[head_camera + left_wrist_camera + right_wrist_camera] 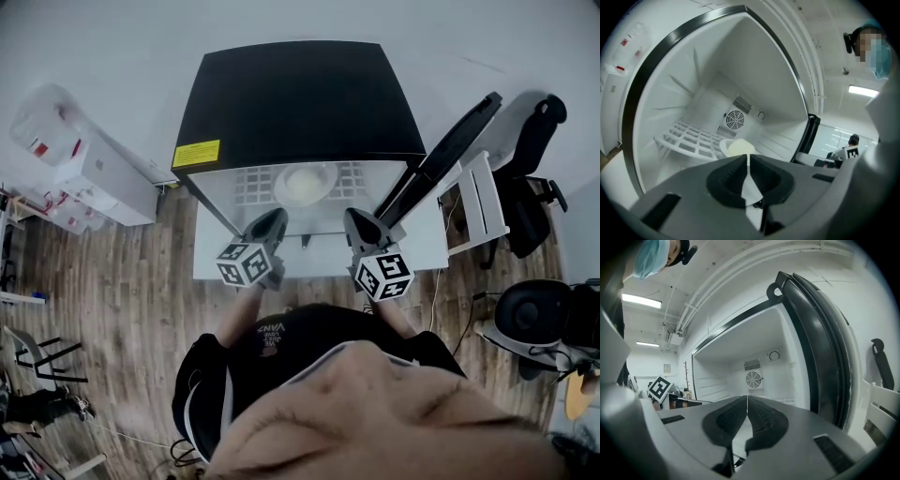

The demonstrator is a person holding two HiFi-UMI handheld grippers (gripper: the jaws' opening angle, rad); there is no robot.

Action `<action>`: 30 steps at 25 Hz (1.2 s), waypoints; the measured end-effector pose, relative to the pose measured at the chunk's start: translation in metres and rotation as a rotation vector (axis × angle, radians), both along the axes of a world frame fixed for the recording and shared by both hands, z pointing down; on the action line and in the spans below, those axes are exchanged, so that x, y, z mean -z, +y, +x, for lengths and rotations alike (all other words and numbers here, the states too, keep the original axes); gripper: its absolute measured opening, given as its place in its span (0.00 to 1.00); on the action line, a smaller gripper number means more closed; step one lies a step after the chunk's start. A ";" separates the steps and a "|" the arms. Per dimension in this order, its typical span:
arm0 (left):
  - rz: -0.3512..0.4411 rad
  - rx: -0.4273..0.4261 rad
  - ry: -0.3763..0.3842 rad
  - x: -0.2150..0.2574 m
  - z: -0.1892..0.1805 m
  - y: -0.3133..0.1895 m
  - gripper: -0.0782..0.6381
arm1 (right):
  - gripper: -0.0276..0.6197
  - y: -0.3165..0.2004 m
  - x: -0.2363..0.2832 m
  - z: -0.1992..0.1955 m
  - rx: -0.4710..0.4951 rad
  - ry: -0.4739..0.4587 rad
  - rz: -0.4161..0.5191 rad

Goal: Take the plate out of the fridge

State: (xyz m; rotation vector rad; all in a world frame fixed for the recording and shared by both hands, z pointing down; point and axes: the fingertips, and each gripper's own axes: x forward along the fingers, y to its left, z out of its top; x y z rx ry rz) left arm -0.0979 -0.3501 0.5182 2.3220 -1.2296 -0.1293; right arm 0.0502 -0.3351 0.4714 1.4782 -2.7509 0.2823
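Observation:
A pale round plate (305,184) lies on the white wire shelf (253,185) inside the open black-topped fridge (295,98). My left gripper (277,216) and right gripper (352,216) hover side by side just in front of the opening, both shut and empty. In the left gripper view the plate (737,148) sits on the shelf (686,140) just beyond the closed jaws of the left gripper (748,157). The right gripper view looks into the fridge past the closed right gripper (746,397); there the plate is hidden.
The fridge door (450,150) stands open to the right, close beside my right gripper. The fridge rests on a white platform (208,255). White boxes (98,178) stand at the left, office chairs (530,155) at the right. A fan grille (736,119) marks the back wall.

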 end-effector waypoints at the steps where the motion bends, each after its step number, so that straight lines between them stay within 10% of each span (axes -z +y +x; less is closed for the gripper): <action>1: -0.011 0.006 0.007 -0.003 -0.001 -0.002 0.14 | 0.06 -0.001 -0.001 -0.001 -0.001 0.003 -0.001; 24: -0.163 0.012 0.259 -0.019 -0.007 -0.023 0.14 | 0.06 -0.010 -0.003 -0.017 0.016 0.008 -0.002; 30: -0.183 -0.002 0.316 -0.016 -0.004 -0.024 0.27 | 0.06 -0.011 -0.002 -0.018 0.019 0.006 0.000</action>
